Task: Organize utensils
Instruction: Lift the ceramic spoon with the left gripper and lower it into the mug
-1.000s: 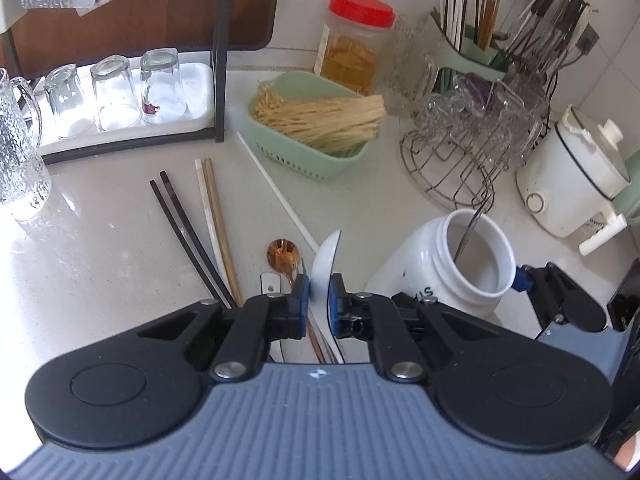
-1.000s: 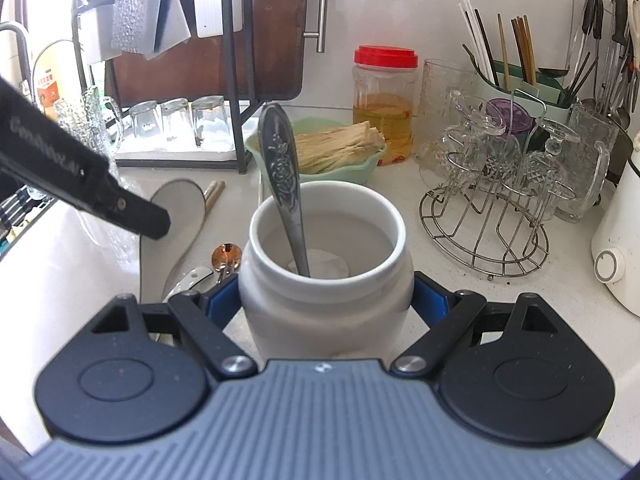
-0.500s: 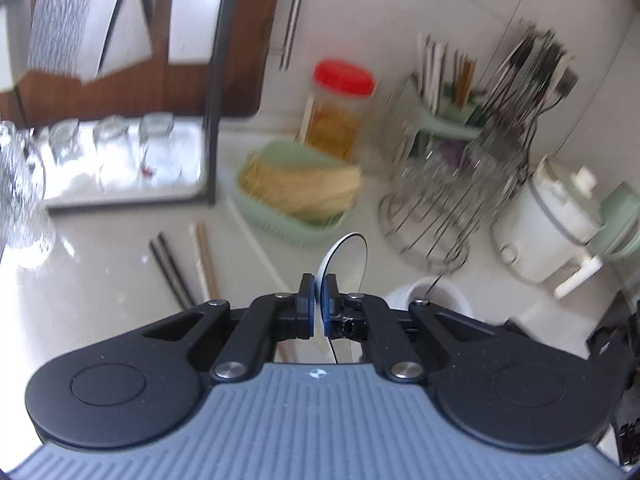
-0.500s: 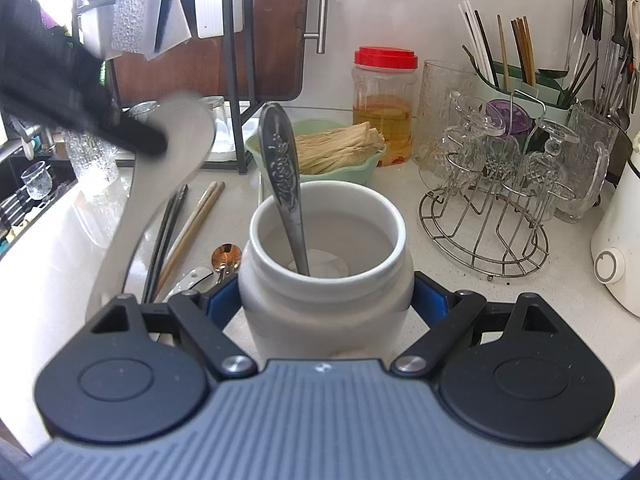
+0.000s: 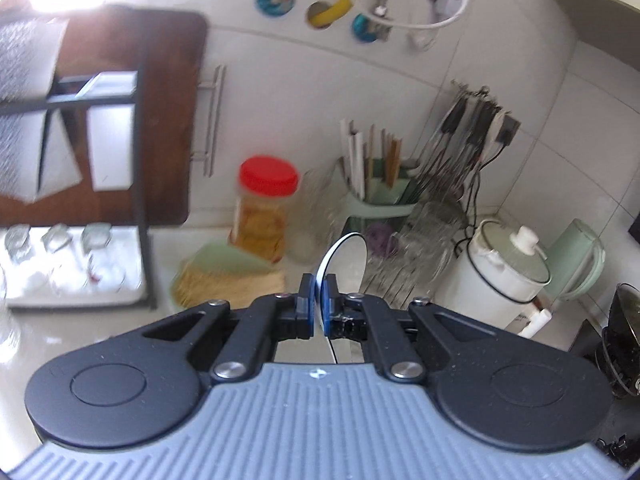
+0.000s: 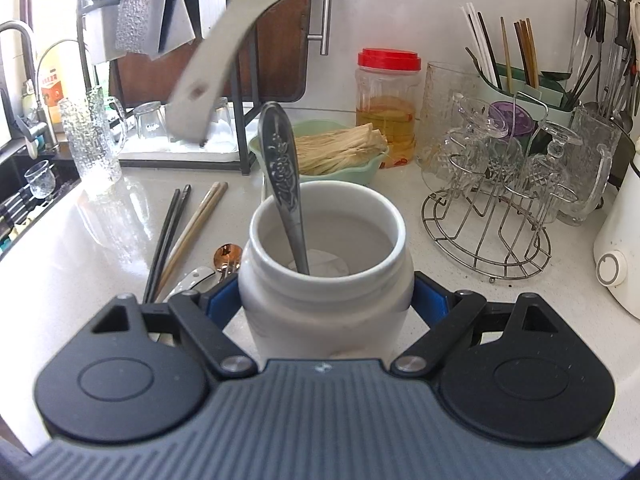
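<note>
**White paddle held in the air, jar gripped on a crowded kitchen counter**

In the right wrist view, at 9 o'clock, a dark sink (image 6: 24, 196) with a curved tap edges the pale speckled counter (image 6: 100, 248). Toward 10 o'clock a textured glass pitcher (image 6: 90, 140) stands beside a black-framed rack (image 6: 240, 120) with upturned glasses on a white tray, a brown cutting board (image 6: 168, 76) leaning behind it against the white tiled wall. A blurred white rice paddle (image 6: 224, 44) hangs in the air at 11 o'clock, above the rack. On the counter at 8 o'clock lie black chopsticks (image 6: 166, 236), pale chopsticks (image 6: 196, 228) beside them and a copper spoon (image 6: 227, 256) nearer the jar.

At centre the right gripper (image 6: 326, 304) is clenched on the white ceramic jar (image 6: 326, 276), one blue pad against each flank; an embossed metal spoon (image 6: 280, 176) stands inside, leaning to 11 o'clock. Behind it sit a green basket of pale sticks (image 6: 340, 152) and a red-lidded jar (image 6: 388, 108) at 12 to 1 o'clock. At 2 o'clock a wire stand (image 6: 492, 220) carries inverted glassware, with a green utensil caddy (image 6: 516, 80) and hanging tools behind. A white cooker (image 6: 620, 256) fills 3 o'clock.

In the left wrist view the left gripper (image 5: 319, 306) is clamped on the paddle's thin edge, its rounded blade rising toward 12 o'clock in front of the wall; the frame is motion-blurred
</note>
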`<state>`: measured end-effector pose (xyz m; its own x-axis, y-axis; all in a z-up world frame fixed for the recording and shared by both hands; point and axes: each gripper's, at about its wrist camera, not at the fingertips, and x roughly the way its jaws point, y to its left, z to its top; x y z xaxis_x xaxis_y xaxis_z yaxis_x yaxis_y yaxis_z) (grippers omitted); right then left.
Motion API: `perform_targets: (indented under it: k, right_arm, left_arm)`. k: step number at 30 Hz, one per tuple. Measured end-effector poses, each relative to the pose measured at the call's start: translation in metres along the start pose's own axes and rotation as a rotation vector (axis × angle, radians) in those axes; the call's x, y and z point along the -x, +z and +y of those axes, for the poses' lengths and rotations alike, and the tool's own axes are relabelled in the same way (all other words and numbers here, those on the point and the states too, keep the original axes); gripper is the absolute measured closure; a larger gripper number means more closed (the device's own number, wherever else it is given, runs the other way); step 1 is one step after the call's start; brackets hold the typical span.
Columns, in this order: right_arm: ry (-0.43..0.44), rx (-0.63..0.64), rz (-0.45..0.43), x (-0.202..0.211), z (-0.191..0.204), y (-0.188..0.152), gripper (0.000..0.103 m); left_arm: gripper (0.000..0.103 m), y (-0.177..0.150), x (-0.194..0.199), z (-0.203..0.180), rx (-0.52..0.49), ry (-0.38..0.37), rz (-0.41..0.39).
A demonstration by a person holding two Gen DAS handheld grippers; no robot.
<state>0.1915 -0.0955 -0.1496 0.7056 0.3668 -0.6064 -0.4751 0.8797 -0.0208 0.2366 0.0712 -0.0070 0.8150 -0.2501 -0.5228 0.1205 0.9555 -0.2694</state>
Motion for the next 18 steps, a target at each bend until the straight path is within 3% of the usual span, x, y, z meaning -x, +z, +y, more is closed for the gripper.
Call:
perform_targets:
  k: [9, 18]
  right_arm:
    - [0.01, 0.007, -0.005, 0.0, 0.0, 0.0, 0.013]
    - [0.02, 0.009, -0.021, 0.001, -0.001, -0.003, 0.013]
  left_arm:
    - [0.099, -0.014, -0.038, -0.036, -0.138, -0.066, -0.008]
    - [0.099, -0.043, -0.058, -0.053, -0.245, -0.075, 0.055]
